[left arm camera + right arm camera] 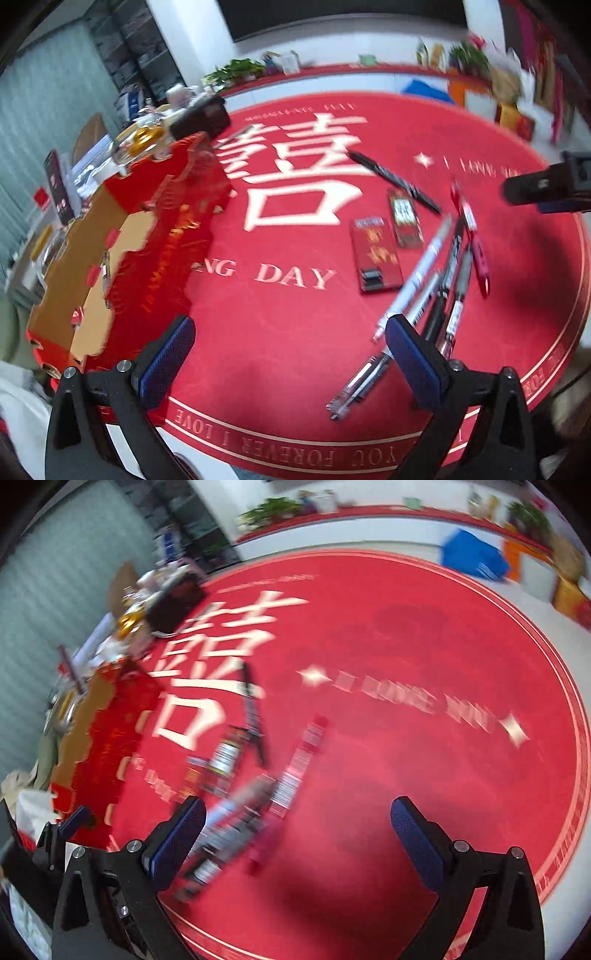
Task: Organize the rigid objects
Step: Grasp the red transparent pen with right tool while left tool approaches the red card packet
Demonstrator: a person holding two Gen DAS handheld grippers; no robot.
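Note:
A round table under a red cloth point(295, 332) bears several pens. In the left wrist view a white marker point(417, 273), a red pen point(472, 236) and dark pens lie bunched at the right, and a black pen point(395, 181) lies apart farther back. Beside them are a red pack point(376, 254) and a dark pack point(404, 218). A red box with a gold inside point(147, 240) stands at the left. My left gripper point(290, 343) is open over bare cloth. My right gripper point(297, 819) is open too, with the blurred pens point(236, 827) by its left finger.
A black box point(201, 118) and a gold-capped bottle point(144, 138) stand at the table's far left edge. The right gripper's body point(543, 184) shows at the right of the left wrist view. A blue bin point(472, 555) sits on the floor beyond the table.

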